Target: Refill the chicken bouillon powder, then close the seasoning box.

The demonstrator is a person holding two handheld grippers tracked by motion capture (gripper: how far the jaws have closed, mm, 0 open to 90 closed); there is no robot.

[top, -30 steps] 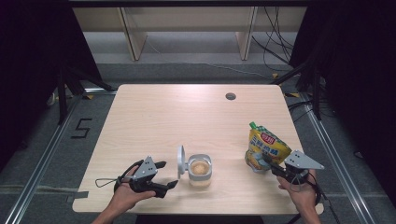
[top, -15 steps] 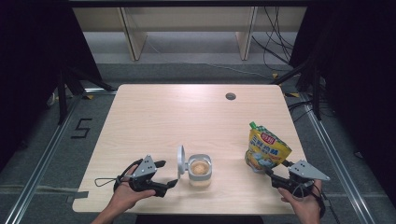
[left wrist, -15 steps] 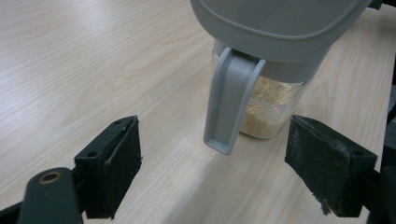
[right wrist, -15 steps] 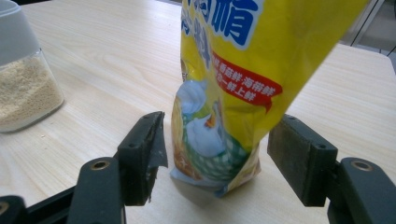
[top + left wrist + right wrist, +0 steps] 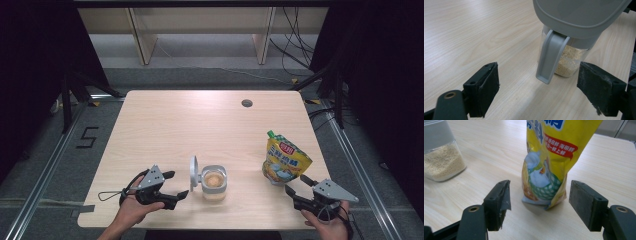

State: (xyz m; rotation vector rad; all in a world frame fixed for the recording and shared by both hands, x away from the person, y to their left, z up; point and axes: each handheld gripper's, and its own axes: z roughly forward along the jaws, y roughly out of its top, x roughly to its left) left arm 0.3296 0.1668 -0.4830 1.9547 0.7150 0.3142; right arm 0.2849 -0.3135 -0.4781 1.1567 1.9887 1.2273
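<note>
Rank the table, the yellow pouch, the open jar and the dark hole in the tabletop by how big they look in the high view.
1. Table, by far the largest.
2. Yellow pouch.
3. Jar with its raised lid; it looks close to the pouch in size, so these two could swap.
4. Hole, the smallest.

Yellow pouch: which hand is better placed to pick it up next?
Right. The right tool sits just in front of the yellow pouch, jaws open and apart from it, having just been opening; the right gripper view shows the pouch standing between them. The left tool faces the open jar instead.
</note>
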